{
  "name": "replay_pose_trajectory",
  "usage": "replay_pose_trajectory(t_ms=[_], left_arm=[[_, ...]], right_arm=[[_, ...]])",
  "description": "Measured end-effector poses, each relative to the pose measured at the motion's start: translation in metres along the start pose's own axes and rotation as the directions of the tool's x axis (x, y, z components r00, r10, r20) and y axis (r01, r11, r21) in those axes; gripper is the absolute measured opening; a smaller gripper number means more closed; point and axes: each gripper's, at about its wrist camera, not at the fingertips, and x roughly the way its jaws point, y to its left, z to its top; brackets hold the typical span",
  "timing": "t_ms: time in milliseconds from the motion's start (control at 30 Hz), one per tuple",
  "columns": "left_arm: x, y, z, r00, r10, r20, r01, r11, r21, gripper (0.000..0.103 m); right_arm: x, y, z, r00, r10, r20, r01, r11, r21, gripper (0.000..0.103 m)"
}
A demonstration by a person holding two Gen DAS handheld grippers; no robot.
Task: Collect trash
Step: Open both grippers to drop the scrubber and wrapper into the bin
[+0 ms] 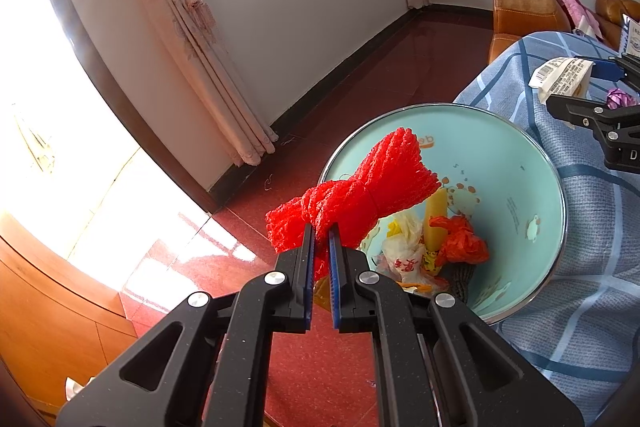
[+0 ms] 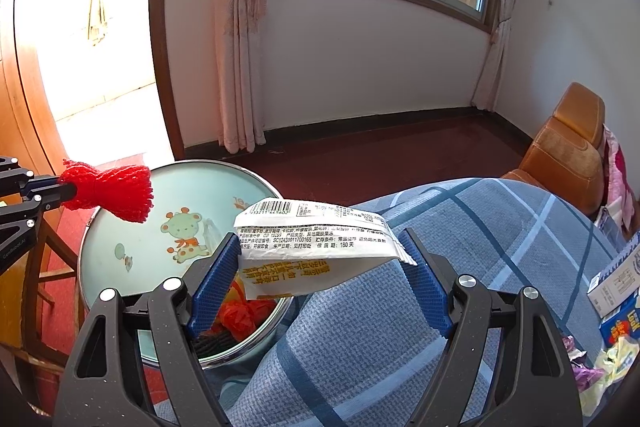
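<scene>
1. While the left gripper (image 1: 322, 233) hangs over the bin (image 1: 520, 155), its blue pads are pinched tight on a red foam net (image 1: 360, 199), bunched like a bow above the rim.
2. Down inside the bin lie an orange plastic bag (image 1: 464, 239), a white wrapper with red characters (image 1: 404, 259) and a yellow tube (image 1: 435, 223).
3. Bin wall shows a cartoon giraffe (image 2: 185, 237); orange letters "de" near the rim, the rest hidden.
4. Over to the right gripper (image 2: 320, 259): fingers spread wide, clamped across a white snack packet (image 2: 316, 247), held between bin and blue checked cloth (image 2: 400, 327).
5. Packet print reads a barcode, "SC12431011700165" and "180天".
6. A white and blue carton (image 2: 618, 291) sits at the cloth's right edge, lettering too blurred to read.
</scene>
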Motion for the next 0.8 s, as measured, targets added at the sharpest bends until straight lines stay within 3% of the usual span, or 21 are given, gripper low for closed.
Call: replay_pose_trajectory(t_ms=[233, 367, 433, 567, 633, 800], left_arm=[[0.000, 0.000, 0.000, 1.000, -0.007, -0.002, 0.007, 1.000, -0.004, 0.007], [-0.003, -0.002, 0.001, 0.999, -0.031, 0.004, 0.031, 0.999, -0.005, 0.015], [-0.005, -0.005, 0.002, 0.999, -0.035, 0.013, 0.035, 0.999, -0.002, 0.036], [-0.007, -0.007, 0.003, 0.999, -0.046, 0.021, 0.046, 0.999, 0.005, 0.037], [-0.007, -0.007, 0.003, 0.999, -0.043, 0.022, 0.043, 0.999, -0.002, 0.045], [-0.004, -0.007, 0.003, 0.999, -0.048, 0.016, 0.049, 0.999, -0.011, 0.046]], right_arm=[[0.001, 0.004, 0.000, 1.000, 0.011, -0.003, -0.011, 1.000, -0.006, 0.080], [0.002, 0.006, 0.000, 0.998, 0.057, -0.005, -0.057, 0.998, 0.002, 0.091], [0.001, 0.007, 0.000, 0.998, 0.065, -0.003, -0.065, 0.998, 0.005, 0.092], [0.000, 0.006, -0.001, 0.998, 0.059, -0.005, -0.059, 0.998, 0.006, 0.092], [-0.003, 0.003, -0.003, 0.998, 0.055, -0.007, -0.055, 0.998, 0.012, 0.092], [-0.014, -0.011, -0.012, 0.999, 0.034, -0.011, -0.033, 0.999, 0.035, 0.092]])
